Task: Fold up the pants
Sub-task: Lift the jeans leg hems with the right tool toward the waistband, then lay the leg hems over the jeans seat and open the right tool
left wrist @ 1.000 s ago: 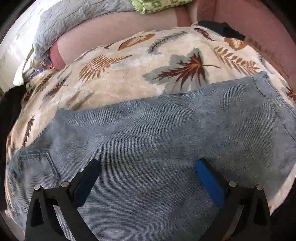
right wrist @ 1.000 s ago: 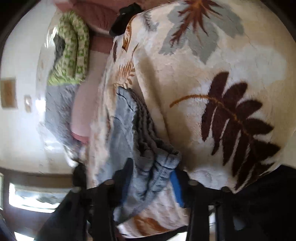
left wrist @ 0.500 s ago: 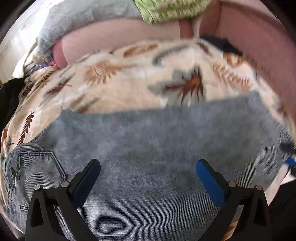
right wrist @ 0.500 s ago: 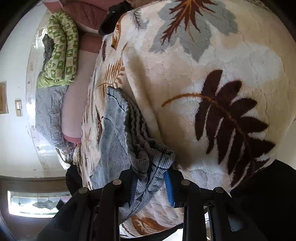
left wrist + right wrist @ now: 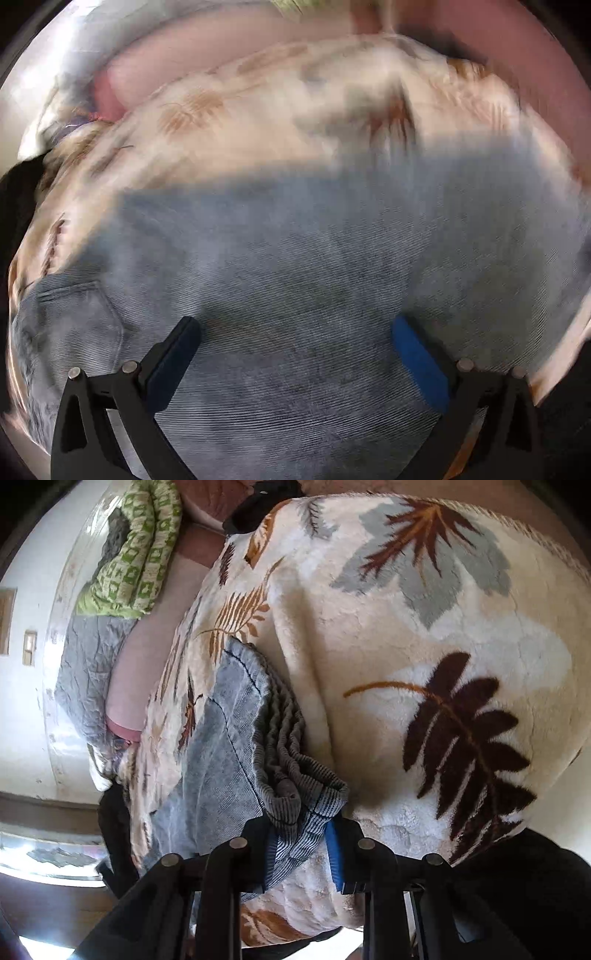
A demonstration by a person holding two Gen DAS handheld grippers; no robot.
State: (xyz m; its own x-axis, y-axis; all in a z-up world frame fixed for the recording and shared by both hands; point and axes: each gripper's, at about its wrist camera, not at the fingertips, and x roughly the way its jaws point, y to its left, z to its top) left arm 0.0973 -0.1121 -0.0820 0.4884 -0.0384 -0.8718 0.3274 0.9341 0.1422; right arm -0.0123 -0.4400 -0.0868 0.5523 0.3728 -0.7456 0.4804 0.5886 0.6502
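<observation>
Grey-blue denim pants (image 5: 295, 266) lie spread on a cream leaf-print blanket (image 5: 258, 122); a back pocket (image 5: 74, 317) shows at the lower left. My left gripper (image 5: 295, 343) is open, jaws wide, just above the middle of the pants. The left wrist view is blurred. My right gripper (image 5: 303, 845) is shut on the bunched hem end of the pants (image 5: 295, 797), at the blanket's near edge. The pants' layered edge (image 5: 280, 716) runs away from it.
The blanket (image 5: 424, 635) covers a pink sofa (image 5: 140, 657). A green patterned cloth (image 5: 136, 554) and a grey quilt (image 5: 88, 672) lie at the sofa's far end. A black item (image 5: 258, 502) sits at the blanket's far edge.
My left gripper has been moving over the pants, still open. My right gripper has closed tighter on the bunched pant end and shifted a little.
</observation>
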